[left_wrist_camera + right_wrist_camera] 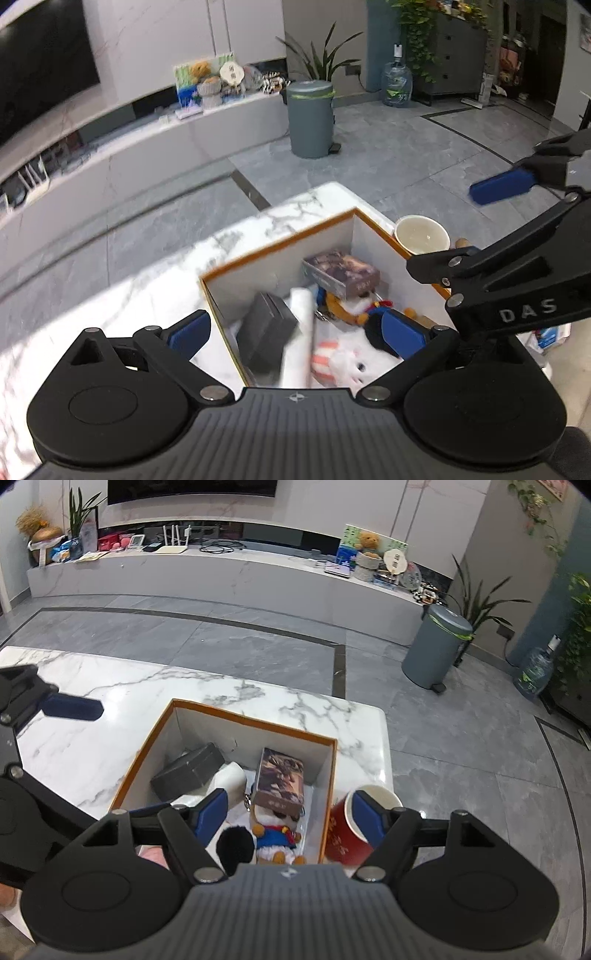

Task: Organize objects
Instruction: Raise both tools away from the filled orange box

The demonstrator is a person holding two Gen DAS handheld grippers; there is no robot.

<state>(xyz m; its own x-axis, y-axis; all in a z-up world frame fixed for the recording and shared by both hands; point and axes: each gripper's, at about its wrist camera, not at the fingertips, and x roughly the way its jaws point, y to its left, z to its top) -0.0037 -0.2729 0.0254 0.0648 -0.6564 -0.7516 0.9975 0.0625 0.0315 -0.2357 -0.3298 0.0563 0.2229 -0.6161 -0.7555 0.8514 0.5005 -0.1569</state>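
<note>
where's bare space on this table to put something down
The marble table is bare left of the orange-rimmed box and along the strip behind it. The box itself is crowded: dark case, printed box, plush toys. Right of it, the red cup takes the narrow edge.

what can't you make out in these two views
- Left wrist view: the white roll and black case in the box are motion-blurred; surface detail is lost.
- Left wrist view: the right gripper's arm covers the near side of the cup.
- Right wrist view: the right gripper hides the plush toy's lower half and part of the red cup's lettering.
</note>
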